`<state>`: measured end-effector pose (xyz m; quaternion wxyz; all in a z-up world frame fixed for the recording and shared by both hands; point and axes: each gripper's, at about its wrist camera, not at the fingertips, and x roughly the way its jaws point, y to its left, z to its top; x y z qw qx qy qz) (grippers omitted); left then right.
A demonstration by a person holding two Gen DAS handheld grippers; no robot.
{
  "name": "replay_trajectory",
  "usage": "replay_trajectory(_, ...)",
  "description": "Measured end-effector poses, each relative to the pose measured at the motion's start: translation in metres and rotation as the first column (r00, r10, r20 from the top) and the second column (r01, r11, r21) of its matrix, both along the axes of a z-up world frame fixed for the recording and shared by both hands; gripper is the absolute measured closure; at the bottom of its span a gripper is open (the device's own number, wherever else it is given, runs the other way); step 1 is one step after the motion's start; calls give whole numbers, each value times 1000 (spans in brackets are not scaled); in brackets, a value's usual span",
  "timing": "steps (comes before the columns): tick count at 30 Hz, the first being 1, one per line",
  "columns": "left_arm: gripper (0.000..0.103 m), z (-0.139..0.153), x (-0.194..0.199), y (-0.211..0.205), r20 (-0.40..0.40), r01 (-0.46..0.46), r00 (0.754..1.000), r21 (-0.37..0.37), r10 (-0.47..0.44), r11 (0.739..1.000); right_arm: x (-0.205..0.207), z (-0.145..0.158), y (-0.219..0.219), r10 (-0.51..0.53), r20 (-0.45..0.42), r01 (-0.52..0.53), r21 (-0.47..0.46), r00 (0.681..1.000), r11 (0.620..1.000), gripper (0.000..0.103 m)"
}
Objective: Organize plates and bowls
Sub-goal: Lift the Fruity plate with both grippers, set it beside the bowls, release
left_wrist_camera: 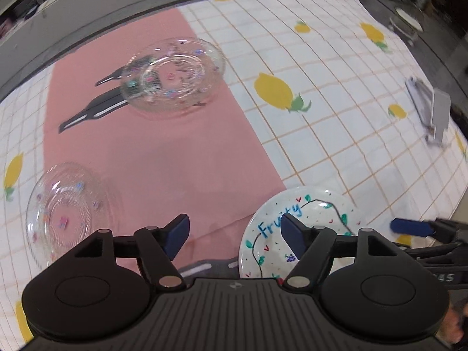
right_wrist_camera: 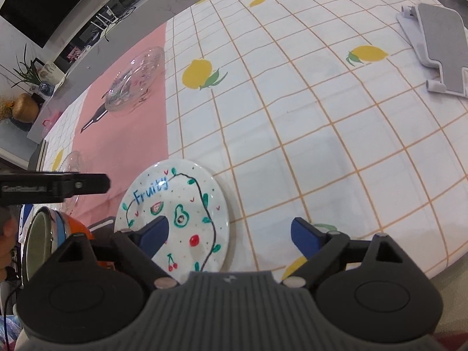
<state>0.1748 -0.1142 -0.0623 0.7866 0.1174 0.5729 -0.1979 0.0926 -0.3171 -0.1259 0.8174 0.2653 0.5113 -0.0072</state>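
Low in the right wrist view, a white plate (right_wrist_camera: pixel 187 204) lettered "Fruity", painted with fruit and a dark vine, lies flat on the lemon-print cloth (right_wrist_camera: pixel 307 117), its left edge over the border of a pink mat (right_wrist_camera: pixel 128 122). The right gripper (right_wrist_camera: pixel 231 234) hangs over it with fingers spread wide and nothing pinched: the left blue pad (right_wrist_camera: pixel 153 235) sits in front of the plate's lower left part, the right pad (right_wrist_camera: pixel 305 238) is off the plate over bare cloth. Whether the left pad touches the plate cannot be told.

At the bottom of the left wrist view, the left gripper (left_wrist_camera: pixel 235 234) is likewise spread, with only pink mat and cloth between its pads. Its right pad (left_wrist_camera: pixel 294 235) overlaps the left part of the plate (left_wrist_camera: pixel 316 213); its left pad (left_wrist_camera: pixel 177 235) is over the mat.

Upper centre of that view, a clear glass dish (left_wrist_camera: pixel 175 73) with small coloured specks rests on the mat, partly covering black tongs (left_wrist_camera: pixel 93 108) that point to the lower left. A second clear dish (left_wrist_camera: pixel 67 213) sits at the lower left, over the mat's left border. Far right, a grey-and-white stand (left_wrist_camera: pixel 433 111) lies on the cloth, well apart from the plate.

At the left edge of the right wrist view, the left gripper shows as a dark bar (right_wrist_camera: pixel 55 187), and below it is a round container with an orange body (right_wrist_camera: pixel 58 234).
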Motion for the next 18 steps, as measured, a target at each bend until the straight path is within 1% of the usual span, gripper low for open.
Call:
replay_trajectory(3,20,15,-7,6,18,-42,999,-8,42,999,-2,7,-2,-19,40,19,0,999,1000,14)
replay_trajectory(6,20,39,-20,16,91,-76,993,0,75,997,-5,23,-3,-24,110,23,14,994,1000,14)
replay_trajectory(8,20,56,-32,27,142,-105,984,-6,105,994,-8,35,-2,-18,160,11,44,987,999,14)
replay_trajectory(10,19,72,-45,40,198,-147,970,-4,145,989,-12,44,0,-20,188,2,96,982,995,13)
replay_trajectory(14,19,96,-75,73,308,-209,933,35,189,977,-15,60,16,2,190,-32,154,982,988,13)
replay_trajectory(16,19,101,-86,89,336,-279,908,42,250,959,-16,68,29,39,198,-72,163,979,984,13)
replay_trajectory(18,19,99,-96,103,337,-323,893,23,297,946,-17,74,45,67,208,-104,172,976,980,13)
